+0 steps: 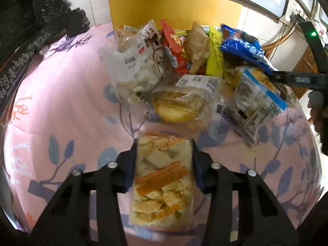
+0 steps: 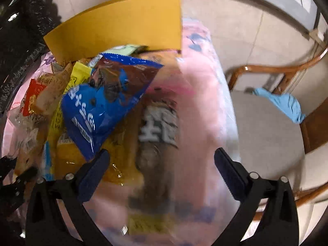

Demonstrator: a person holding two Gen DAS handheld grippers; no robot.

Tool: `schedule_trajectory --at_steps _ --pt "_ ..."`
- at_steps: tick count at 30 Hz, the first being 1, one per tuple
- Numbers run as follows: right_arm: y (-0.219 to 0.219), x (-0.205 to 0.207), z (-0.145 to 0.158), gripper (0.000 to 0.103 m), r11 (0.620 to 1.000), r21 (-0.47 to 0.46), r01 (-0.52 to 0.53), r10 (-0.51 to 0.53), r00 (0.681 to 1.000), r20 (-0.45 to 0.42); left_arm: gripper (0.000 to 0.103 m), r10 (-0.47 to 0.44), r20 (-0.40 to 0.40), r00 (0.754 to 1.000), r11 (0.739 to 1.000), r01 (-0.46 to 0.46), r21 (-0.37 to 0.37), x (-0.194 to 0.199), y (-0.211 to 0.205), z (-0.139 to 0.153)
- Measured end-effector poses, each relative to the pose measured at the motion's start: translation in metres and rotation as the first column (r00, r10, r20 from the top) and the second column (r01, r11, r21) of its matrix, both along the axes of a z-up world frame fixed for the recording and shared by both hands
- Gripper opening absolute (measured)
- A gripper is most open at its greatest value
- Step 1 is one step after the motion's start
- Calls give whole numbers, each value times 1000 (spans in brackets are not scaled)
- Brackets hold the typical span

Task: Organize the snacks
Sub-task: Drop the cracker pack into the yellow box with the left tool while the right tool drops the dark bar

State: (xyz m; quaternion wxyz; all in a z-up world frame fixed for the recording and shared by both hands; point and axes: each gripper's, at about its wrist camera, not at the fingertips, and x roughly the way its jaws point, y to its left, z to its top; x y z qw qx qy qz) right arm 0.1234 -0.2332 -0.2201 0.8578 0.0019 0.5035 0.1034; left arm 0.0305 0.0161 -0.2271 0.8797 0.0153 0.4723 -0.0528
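Observation:
A heap of snack packs lies on a pink flowered tablecloth. My left gripper is shut on a clear pack of pale crackers with orange sticks; both pads press its sides. Beyond it lie a round cake pack and a white-and-blue bag. My right gripper is open over a blurred clear pack with a dark label; neither pad touches it. A blue cookie bag lies just left of it. One of the right gripper's fingers shows at the heap's right side.
A yellow cardboard box stands behind the heap at the table's far edge. Dark carved furniture is at the left. Right of the table's edge stands a wooden chair with a light blue cloth on its seat.

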Motion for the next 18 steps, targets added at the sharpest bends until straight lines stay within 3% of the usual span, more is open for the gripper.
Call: schedule_trajectory --at_steps 2,3,5,10,14,17,18 --pt "-6 3 1 39 992 118 45 -37 997 -66 46 16 -15 1000 999 -16 -27 -2 3 1" --pt "-7 1 5 31 992 118 49 -40 996 -81 46 21 -27 999 999 -22 -37 -4 3 2" --pt "-5 -8 12 28 997 63 34 -29 996 -83 46 19 -42 999 999 -21 -46 -6 3 3" --pt "-20 -49 40 28 980 180 89 -69 991 -115 46 39 -29 999 989 -43 -144 -19 9 24" --pt "-21 -73 97 28 974 214 74 -76 997 0 46 49 13 999 971 -44 -233 -16 14 67" --pt "-13 -57 141 28 973 230 6 -38 990 137 46 25 30 999 961 -16 -275 14 9 104" --pt "-7 -40 154 28 967 252 -28 -20 983 183 46 23 69 997 959 -2 -285 30 6 119"
